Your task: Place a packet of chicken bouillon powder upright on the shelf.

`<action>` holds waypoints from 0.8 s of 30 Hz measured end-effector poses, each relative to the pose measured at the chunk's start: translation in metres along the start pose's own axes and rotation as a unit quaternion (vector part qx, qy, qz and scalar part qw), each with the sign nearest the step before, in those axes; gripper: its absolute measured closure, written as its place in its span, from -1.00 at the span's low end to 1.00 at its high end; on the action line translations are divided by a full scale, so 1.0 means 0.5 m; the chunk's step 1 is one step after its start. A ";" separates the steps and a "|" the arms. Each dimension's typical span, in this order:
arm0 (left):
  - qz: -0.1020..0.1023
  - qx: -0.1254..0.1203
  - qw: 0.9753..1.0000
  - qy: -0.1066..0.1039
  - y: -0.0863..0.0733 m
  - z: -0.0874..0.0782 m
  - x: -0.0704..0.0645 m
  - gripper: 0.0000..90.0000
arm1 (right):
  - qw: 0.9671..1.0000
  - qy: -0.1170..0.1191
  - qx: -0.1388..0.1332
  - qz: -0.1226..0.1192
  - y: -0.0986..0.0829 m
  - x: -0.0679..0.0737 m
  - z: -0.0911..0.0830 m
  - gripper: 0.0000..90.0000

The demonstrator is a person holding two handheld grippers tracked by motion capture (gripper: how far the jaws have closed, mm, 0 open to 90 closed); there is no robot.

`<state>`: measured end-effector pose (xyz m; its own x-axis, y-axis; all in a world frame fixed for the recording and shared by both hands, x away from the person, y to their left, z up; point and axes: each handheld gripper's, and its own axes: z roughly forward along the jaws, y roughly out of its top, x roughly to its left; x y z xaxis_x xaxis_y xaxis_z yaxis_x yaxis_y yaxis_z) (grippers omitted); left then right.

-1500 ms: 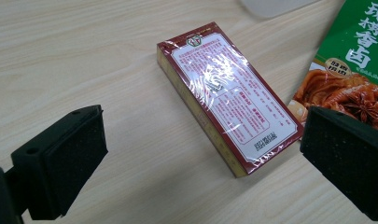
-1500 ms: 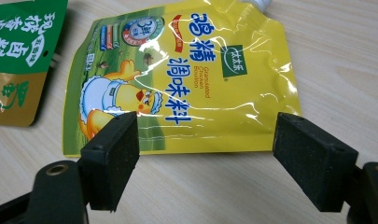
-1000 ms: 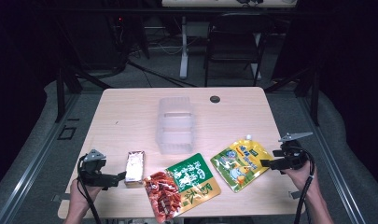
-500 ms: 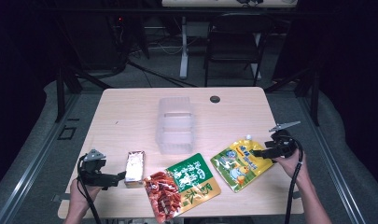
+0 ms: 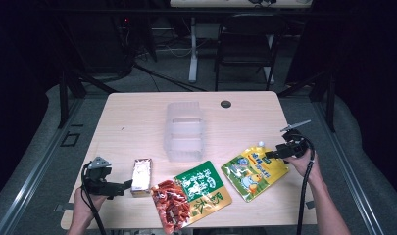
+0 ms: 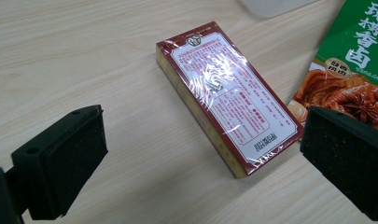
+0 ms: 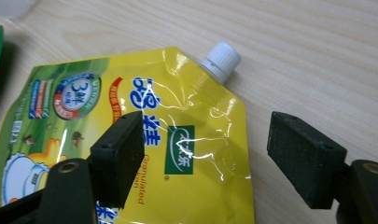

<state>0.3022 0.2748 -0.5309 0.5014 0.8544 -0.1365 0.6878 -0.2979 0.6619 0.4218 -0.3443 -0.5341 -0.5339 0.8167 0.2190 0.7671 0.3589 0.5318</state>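
Your right hand-held gripper (image 5: 269, 155) has moved in from the desk's edge over the last second and now sits over the top corner of the yellow pouch (image 5: 254, 171); your left hand-held gripper (image 5: 126, 185) has stayed put beside the small box (image 5: 141, 175).

Seen from the right hand-held gripper, its two black, foam-faced jaws stand apart. One jaw hovers over the pouch's glossy, crinkled yellow film; the other hangs over bare pale wood beyond the pouch's edge. Whether either jaw touches the film, you cannot tell. Just ahead of the jaws is the pouch's ribbed white screw cap (image 7: 220, 60). The printing reads "Granulated" beside blue Chinese characters, and a round badge reads "3" with small writing too fine to read.

Your left hand-held gripper's jaws are also wide apart, holding nothing. The box lies flat on the desk (image 5: 137, 117) between and just ahead of them, a flat rectangle wrapped in shiny cellophane, with a dark red border, yellow sides and a white panel of tiny red text that can't be read.

Beyond the box, towards your other hand, lie a red snack packet (image 5: 171, 209) and a green pouch (image 5: 202, 190) with white Chinese characters. Farther ahead stands a clear, frosted plastic container (image 5: 184, 131), and past it a small dark round fitting (image 5: 226, 104).
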 end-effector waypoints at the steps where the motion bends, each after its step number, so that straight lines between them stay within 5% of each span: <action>1: 0.000 0.000 1.000 0.000 0.000 0.000 0.000 -0.99 | 1.000 0.003 0.005 -0.001 0.000 -0.004 0.003 -0.36; 14: 0.002 0.000 1.000 0.002 -0.001 -0.002 0.002 -0.99 | 0.999 0.012 0.024 0.020 0.001 -0.019 0.030 0.12; 24: 0.001 0.000 1.000 0.005 -0.001 -0.003 0.003 -0.99 | 0.997 -0.012 0.035 0.061 -0.005 -0.027 0.027 0.84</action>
<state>0.3018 0.2767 -0.5301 0.4978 0.8578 -0.1279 0.6864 -0.2996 0.6626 0.4318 -0.3501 -0.5495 -0.4272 0.8667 0.2577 0.8493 0.2868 0.4431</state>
